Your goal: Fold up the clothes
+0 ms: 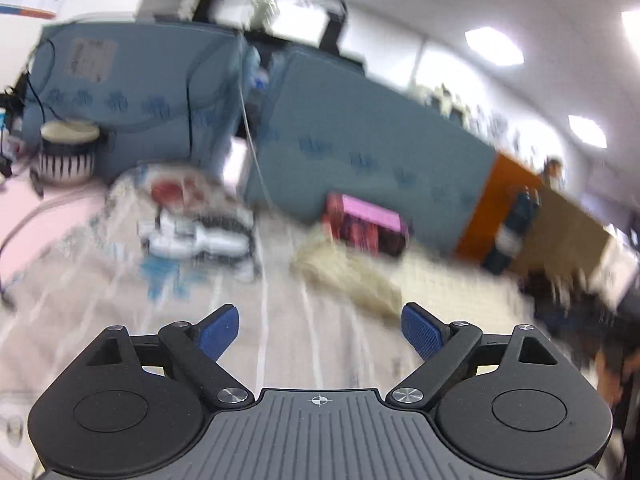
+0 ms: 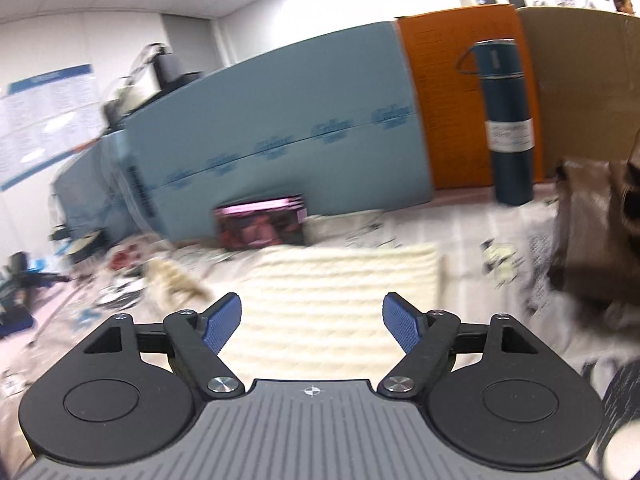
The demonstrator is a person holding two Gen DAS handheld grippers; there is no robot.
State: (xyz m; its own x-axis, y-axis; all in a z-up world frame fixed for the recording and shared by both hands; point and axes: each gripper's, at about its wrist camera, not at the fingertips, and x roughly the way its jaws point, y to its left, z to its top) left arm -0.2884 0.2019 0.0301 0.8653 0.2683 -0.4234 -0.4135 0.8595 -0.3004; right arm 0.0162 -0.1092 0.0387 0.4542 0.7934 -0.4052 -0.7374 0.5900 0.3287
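A cream ribbed knit garment (image 2: 340,300) lies flat in a rectangle on the newspaper-covered table, right in front of my right gripper (image 2: 312,322), which is open and empty just above its near part. In the left wrist view the same cream garment (image 1: 352,276) shows blurred, ahead and right of my left gripper (image 1: 320,334), which is open and empty above the table covering. A brown garment (image 2: 588,236) lies heaped at the right.
Blue foam boards (image 2: 280,136) and an orange board (image 2: 448,100) stand along the table's back. A dark blue thermos (image 2: 508,120) stands at the back right. A pink box (image 2: 262,226) sits behind the cream garment. A striped pot (image 1: 68,152) stands at far left.
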